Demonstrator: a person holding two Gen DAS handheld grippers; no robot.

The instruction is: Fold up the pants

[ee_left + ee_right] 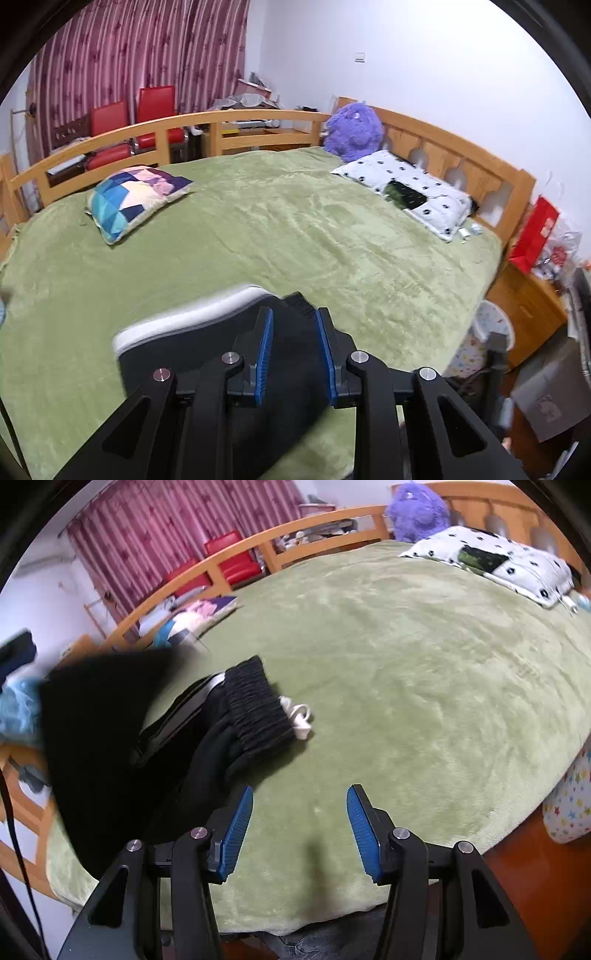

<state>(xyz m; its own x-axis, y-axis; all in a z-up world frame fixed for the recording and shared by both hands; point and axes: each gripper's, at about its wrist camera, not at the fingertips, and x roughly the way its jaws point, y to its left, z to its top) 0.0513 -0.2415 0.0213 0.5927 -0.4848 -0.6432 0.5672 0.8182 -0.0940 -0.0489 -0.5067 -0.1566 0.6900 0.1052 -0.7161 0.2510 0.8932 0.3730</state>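
Note:
Black pants with a white side stripe (192,314) hang blurred under my left gripper (295,314). Dark cloth fills the gap between its blue pads, and a ribbed hem (295,299) pokes out past the tips, so it is shut on the pants. In the right wrist view the ribbed waistband (255,709) and a white drawstring (299,716) lie on the green blanket (406,664). A lifted, blurred black part of the pants (96,738) hangs at the left. My right gripper (301,790) is open and empty above the blanket, right of the pants and near the bed's front edge.
A patchwork cushion (136,195) lies at the back left of the bed. A white spotted pillow (406,188) and a purple plush toy (354,129) sit by the wooden headboard. A wooden rail (221,118) borders the far side, with red chairs (155,107) behind it.

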